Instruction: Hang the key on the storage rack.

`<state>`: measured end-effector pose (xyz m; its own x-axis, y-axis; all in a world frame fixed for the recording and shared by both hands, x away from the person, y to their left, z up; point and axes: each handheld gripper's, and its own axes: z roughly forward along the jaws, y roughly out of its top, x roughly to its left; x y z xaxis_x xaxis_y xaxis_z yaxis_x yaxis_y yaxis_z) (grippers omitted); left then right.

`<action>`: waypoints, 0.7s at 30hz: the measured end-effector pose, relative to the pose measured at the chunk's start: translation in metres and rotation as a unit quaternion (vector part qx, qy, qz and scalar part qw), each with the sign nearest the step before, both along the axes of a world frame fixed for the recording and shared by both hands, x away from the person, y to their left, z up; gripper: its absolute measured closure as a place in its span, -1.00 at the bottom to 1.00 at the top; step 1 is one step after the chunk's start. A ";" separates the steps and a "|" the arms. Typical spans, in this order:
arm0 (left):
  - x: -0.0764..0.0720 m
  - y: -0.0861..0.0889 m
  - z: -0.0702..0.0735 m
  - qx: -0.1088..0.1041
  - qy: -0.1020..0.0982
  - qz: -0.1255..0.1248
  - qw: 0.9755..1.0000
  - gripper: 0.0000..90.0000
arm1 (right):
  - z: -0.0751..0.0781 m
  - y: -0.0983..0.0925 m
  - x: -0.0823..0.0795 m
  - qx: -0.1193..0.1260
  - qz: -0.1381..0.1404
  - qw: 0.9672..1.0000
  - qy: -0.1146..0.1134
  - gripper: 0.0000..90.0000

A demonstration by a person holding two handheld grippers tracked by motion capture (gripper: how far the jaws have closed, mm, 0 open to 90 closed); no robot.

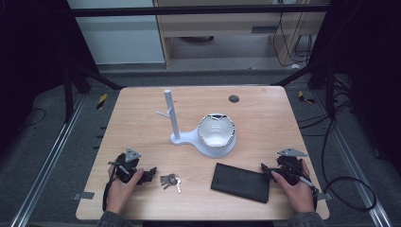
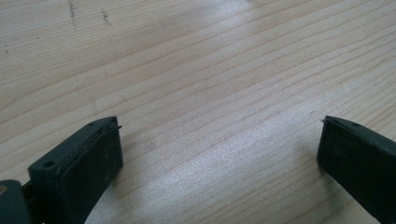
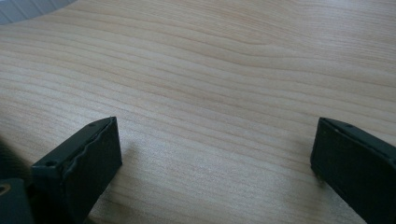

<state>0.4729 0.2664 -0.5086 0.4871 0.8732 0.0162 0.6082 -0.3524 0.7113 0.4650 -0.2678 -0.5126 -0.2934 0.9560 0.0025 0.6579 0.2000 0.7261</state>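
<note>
My left gripper (image 1: 149,173) rests near the table's front left, held in a hand, and points right toward a bunch of keys (image 1: 170,180) just beyond its tips. In the left gripper view its jaws (image 2: 219,128) stand wide open over bare wood. My right gripper (image 1: 265,171) lies at the front right, its tips at the right edge of a flat black wallet (image 1: 240,182). The right gripper view shows its jaws (image 3: 215,123) open too, with nothing between them.
A white stand (image 1: 170,113) with a side hook rises mid-table. Its base (image 1: 189,138) carries a round white bowl (image 1: 216,132). A small dark disc (image 1: 233,99) sits near the far edge of the wooden table (image 1: 265,118). Cables trail on the floor at right.
</note>
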 end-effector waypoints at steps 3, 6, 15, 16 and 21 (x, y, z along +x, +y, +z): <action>-0.001 0.001 0.000 -0.002 0.000 -0.002 1.000 -1.00 | 0.000 0.000 0.000 -0.002 0.001 1.000 0.000 -0.95; -0.001 0.001 0.000 -0.001 0.001 -0.005 1.000 -1.00 | 0.000 0.000 -0.001 -0.002 0.003 1.000 -0.002 -0.95; -0.016 0.002 0.014 -0.001 -0.029 -0.023 0.999 -0.89 | 0.000 0.000 -0.004 0.000 0.008 1.000 0.000 -0.95; -0.019 0.002 0.016 0.000 -0.033 -0.027 0.999 -0.89 | 0.000 0.000 -0.004 0.000 0.008 1.000 0.000 -0.95; -0.028 -0.001 0.021 -0.015 -0.034 -0.044 0.998 -0.88 | 0.000 0.000 -0.004 -0.001 0.008 1.000 0.000 -0.95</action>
